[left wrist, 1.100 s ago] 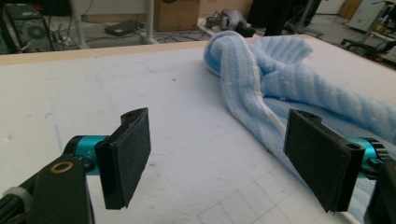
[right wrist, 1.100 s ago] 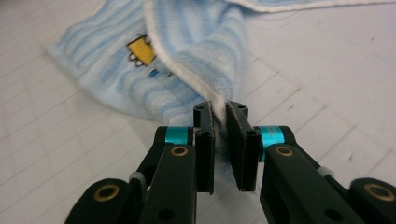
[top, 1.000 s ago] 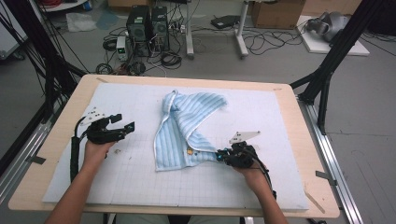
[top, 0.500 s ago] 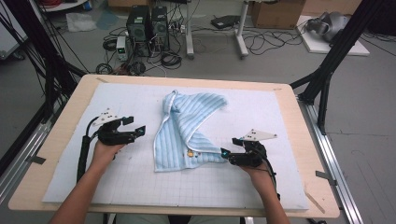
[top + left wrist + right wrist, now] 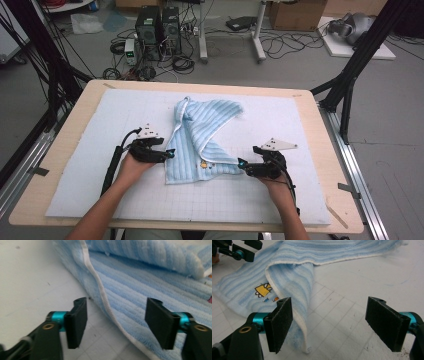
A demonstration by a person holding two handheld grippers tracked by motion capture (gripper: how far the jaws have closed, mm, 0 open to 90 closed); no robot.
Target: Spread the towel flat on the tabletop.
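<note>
A light-blue striped towel [image 5: 202,137] lies crumpled at the middle of the white gridded mat [image 5: 310,200], its upper part folded over, so the layers beneath are hidden. The left gripper [image 5: 170,153] sits at the towel's 9 o'clock edge; its jaws have just been closing, yet stand apart with the white hem [image 5: 105,300] between them, unpinched. The right gripper [image 5: 241,164], at the towel's 4 o'clock corner, has just been opening; its jaws stand wide, holding nothing. A small embroidered motif [image 5: 263,290] is partly covered by the fold.
</note>
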